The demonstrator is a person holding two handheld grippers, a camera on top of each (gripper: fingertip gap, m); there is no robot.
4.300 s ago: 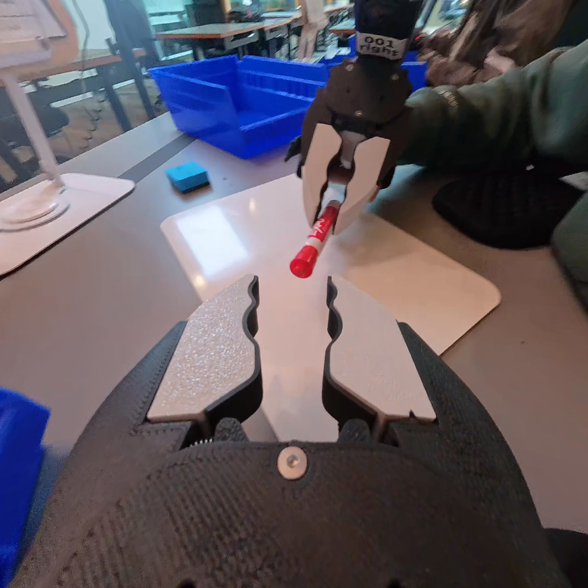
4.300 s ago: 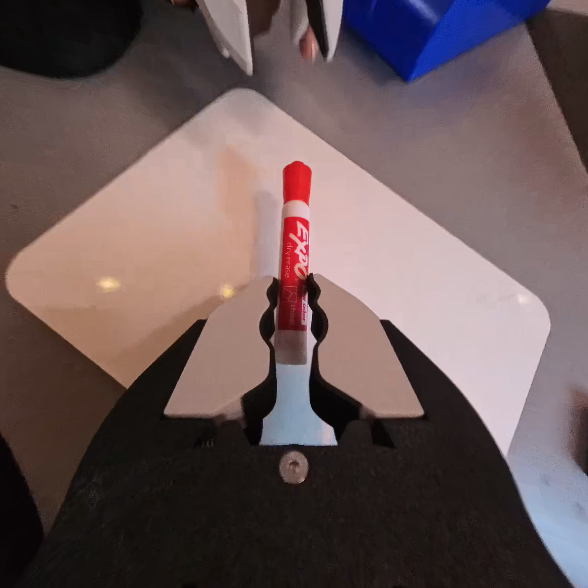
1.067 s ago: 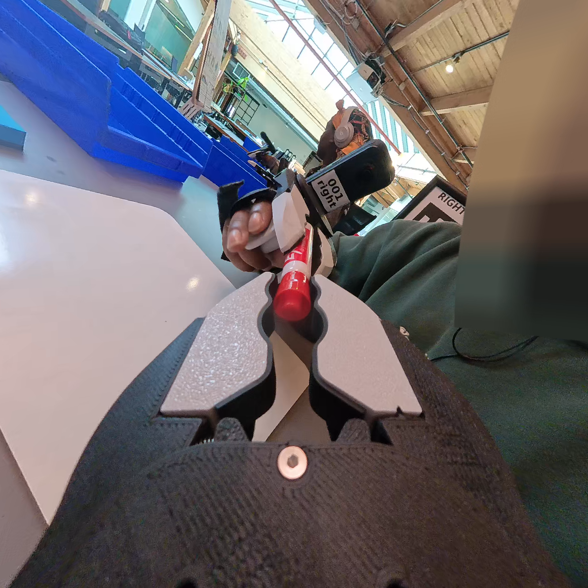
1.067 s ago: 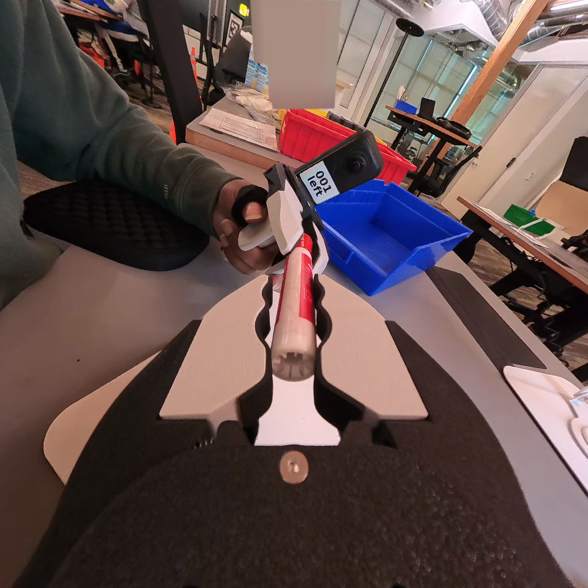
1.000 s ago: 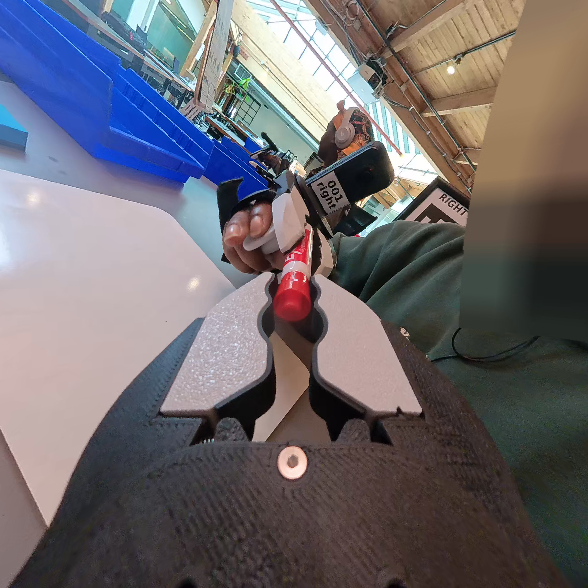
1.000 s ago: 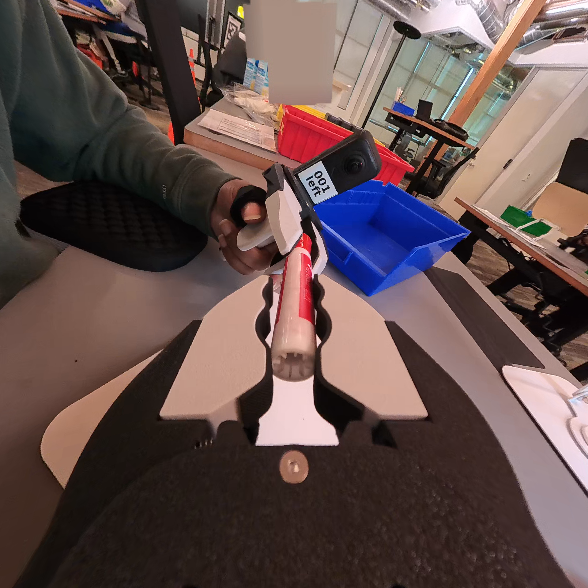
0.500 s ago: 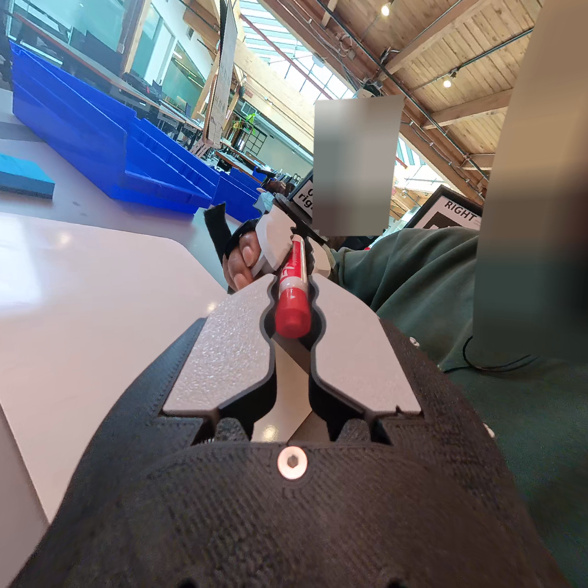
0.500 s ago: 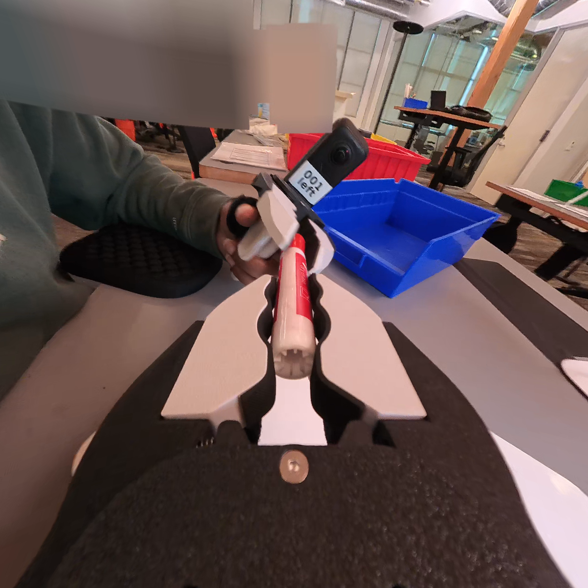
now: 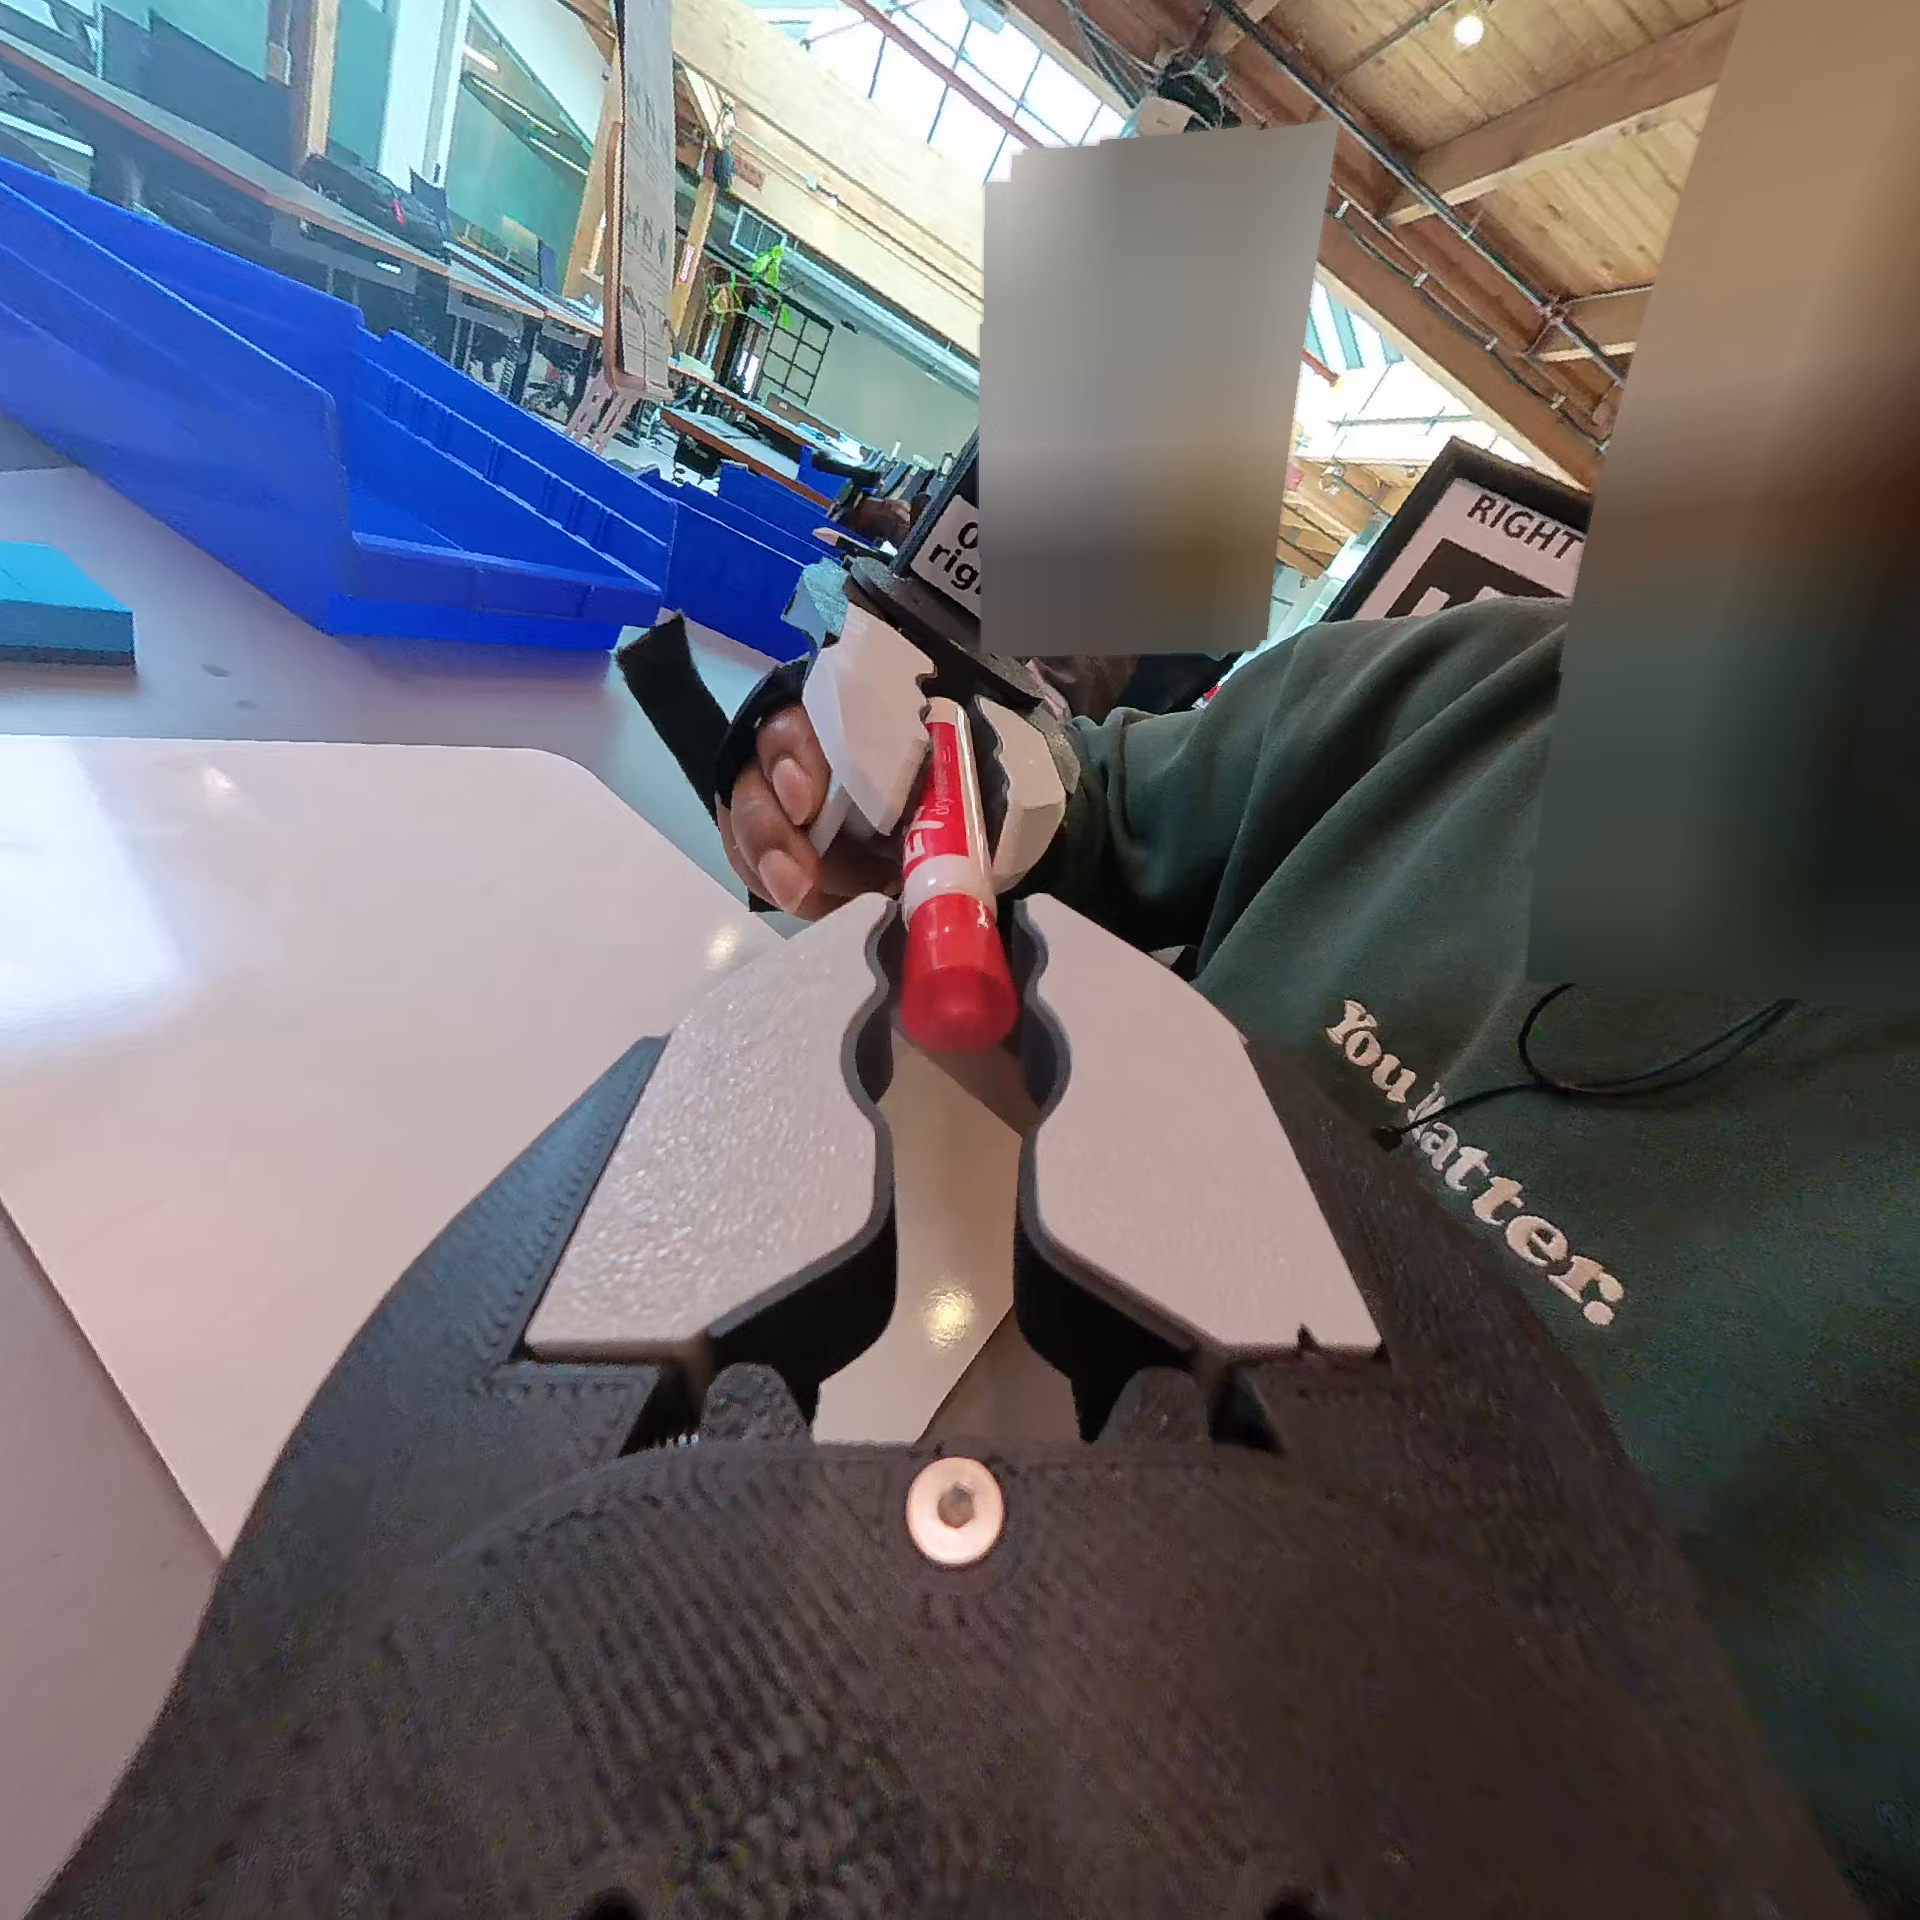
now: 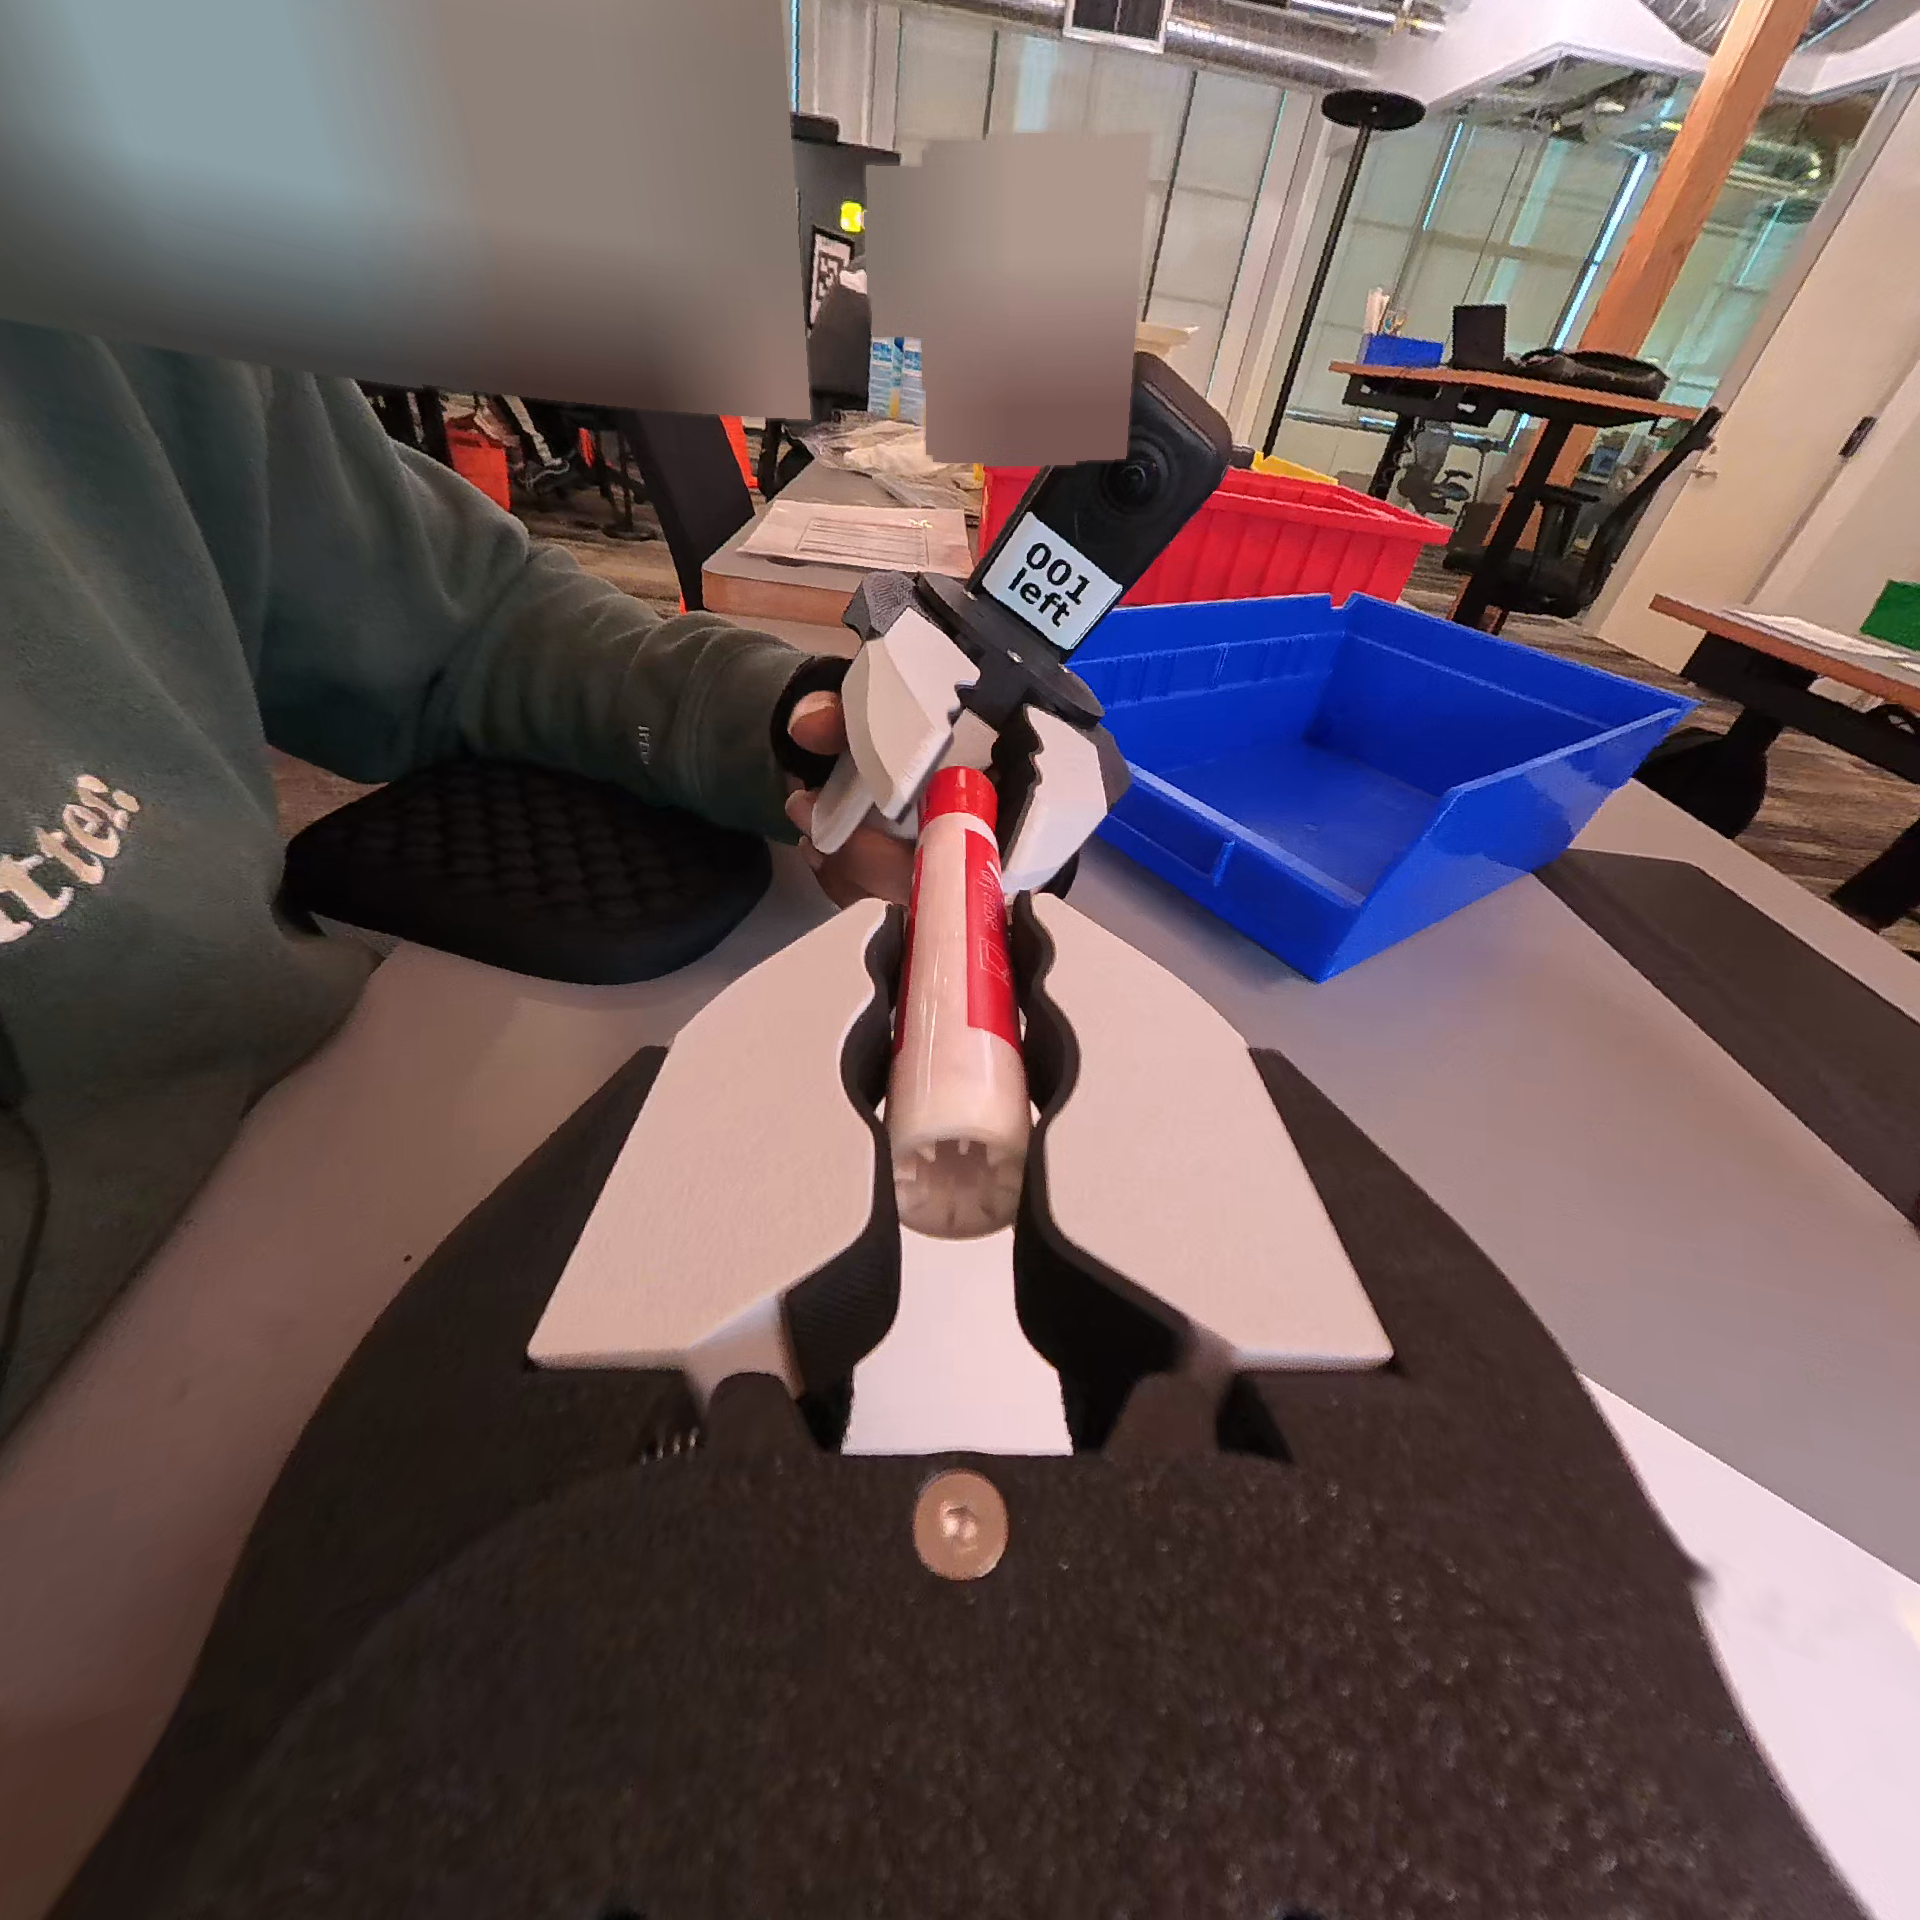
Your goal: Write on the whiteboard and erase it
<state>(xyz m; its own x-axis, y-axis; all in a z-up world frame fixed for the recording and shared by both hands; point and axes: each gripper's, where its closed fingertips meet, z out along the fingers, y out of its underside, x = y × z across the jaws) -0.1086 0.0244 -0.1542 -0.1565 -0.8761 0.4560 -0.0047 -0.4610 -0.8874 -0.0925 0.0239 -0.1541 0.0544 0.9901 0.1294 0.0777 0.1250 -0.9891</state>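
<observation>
Red marker (image 9: 951, 914) between both jaws

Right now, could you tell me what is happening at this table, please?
A person holds a red marker between two tools above the whiteboard. The right hand-held gripper is shut on the barrel, and the left hand-held gripper is closed around the red cap, apparently to uncap it. The cap is still on, and the board looks unmarked.
</observation>
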